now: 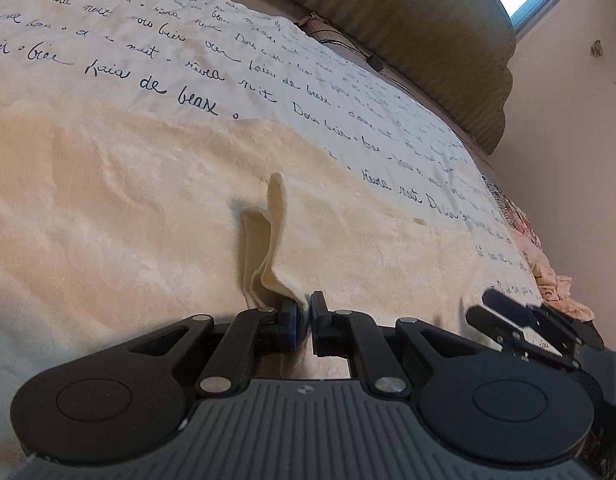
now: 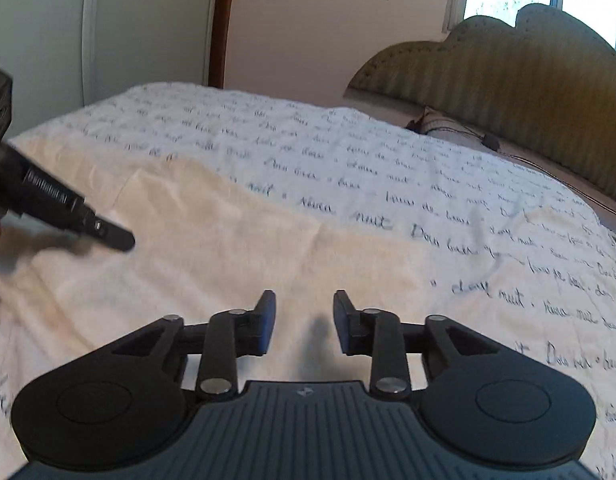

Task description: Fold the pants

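Close to the left wrist camera, the left gripper [image 1: 306, 312] has its jaws nearly together, a narrow slit between the pads. A raised pleat of cream fabric [image 1: 268, 248] stands up right at the fingertips and seems to run into that slit; whether the pads still press on it, cannot tell. Right gripper [image 2: 304, 316] hovers low over the cloth, jaws apart, nothing between them, only its shadow on the fabric below. It also shows at the right edge of the left view, near the left gripper.

Pants [image 1: 108, 208]: cream, plush-looking, spread flat on the bed, lying across the near part of the bedspread [image 1: 188, 64] printed with handwriting. Far edge of the pants runs diagonally; low wrinkles over the surface. Waistband and legs not distinguishable from here.

Handling, judged: light, soft, fully limp, no stiffness, so it drapes and sags from any pinch point. Fuzzy surface probably grips the pads well and drags on the bedspread, so lift clear rather than slide. Best hold is at an edge or corner, taking every layer in one pinch, both grippers well apart along the same edge so the fold comes over straight. A mid-panel pinch only makes a tent like the pleat.

Farther back: pillow near the padded green headboard [image 2: 507, 80], wall sockets, window.
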`<move>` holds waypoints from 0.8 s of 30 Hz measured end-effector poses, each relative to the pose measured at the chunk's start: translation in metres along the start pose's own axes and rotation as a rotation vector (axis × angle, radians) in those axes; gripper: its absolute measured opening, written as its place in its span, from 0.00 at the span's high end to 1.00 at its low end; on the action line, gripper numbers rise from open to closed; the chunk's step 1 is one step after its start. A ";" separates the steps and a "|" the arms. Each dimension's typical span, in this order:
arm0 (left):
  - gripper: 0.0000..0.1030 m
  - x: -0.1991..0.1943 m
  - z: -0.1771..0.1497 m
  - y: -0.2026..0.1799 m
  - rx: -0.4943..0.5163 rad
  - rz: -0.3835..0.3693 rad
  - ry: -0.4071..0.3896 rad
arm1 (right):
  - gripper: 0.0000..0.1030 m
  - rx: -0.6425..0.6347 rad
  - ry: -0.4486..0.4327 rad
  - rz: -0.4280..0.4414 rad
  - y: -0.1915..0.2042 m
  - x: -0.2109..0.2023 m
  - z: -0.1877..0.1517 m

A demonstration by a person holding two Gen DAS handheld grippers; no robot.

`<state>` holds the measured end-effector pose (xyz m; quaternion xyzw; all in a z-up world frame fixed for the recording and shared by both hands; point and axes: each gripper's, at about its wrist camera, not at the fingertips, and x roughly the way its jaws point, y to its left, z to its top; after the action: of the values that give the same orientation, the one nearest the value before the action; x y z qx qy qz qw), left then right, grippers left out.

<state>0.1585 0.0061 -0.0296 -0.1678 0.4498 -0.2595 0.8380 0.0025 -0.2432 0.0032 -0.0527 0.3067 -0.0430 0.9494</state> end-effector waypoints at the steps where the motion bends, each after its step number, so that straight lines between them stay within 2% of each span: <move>1: 0.82 -0.003 0.000 0.000 -0.003 0.007 0.001 | 0.48 0.019 0.008 0.007 -0.004 0.010 0.004; 3: 0.83 -0.015 0.001 -0.001 -0.005 0.017 -0.012 | 0.46 -0.018 0.111 -0.014 -0.002 0.035 0.004; 5: 0.83 -0.032 0.005 -0.004 0.029 0.051 -0.062 | 0.46 -0.103 0.071 -0.038 0.017 0.027 0.001; 7: 0.83 -0.044 0.016 -0.008 0.045 0.064 -0.109 | 0.46 -0.073 0.006 0.025 0.026 0.012 0.006; 9: 0.82 -0.045 0.030 -0.014 0.038 0.005 -0.116 | 0.46 -0.062 -0.030 0.075 0.040 0.004 0.012; 11: 0.79 -0.034 0.044 -0.025 0.038 -0.090 -0.096 | 0.46 -0.093 -0.037 0.126 0.060 0.006 0.014; 12: 0.69 -0.025 0.047 -0.029 0.037 -0.117 -0.086 | 0.46 -0.109 -0.027 0.153 0.071 0.010 0.014; 13: 0.61 -0.011 0.050 -0.032 0.034 -0.115 -0.065 | 0.46 -0.126 -0.010 0.179 0.082 0.013 0.012; 14: 0.61 0.003 0.051 -0.032 0.032 -0.086 -0.038 | 0.46 -0.149 0.004 0.196 0.095 0.016 0.008; 17: 0.62 0.038 0.045 -0.030 0.062 -0.005 0.029 | 0.46 -0.242 -0.017 0.130 0.116 0.016 -0.003; 20: 0.64 0.025 0.037 -0.033 0.103 -0.006 -0.024 | 0.46 -0.170 -0.036 0.149 0.107 0.004 0.004; 22: 0.54 0.013 0.033 -0.032 0.116 -0.009 -0.059 | 0.46 -0.128 -0.049 0.207 0.105 -0.001 0.005; 24: 0.52 0.007 0.032 -0.024 0.104 0.007 -0.057 | 0.46 -0.139 -0.014 0.240 0.110 0.007 -0.001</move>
<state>0.1817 -0.0162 -0.0052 -0.1300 0.4121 -0.2747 0.8590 0.0133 -0.1353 -0.0159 -0.0817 0.3066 0.0928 0.9438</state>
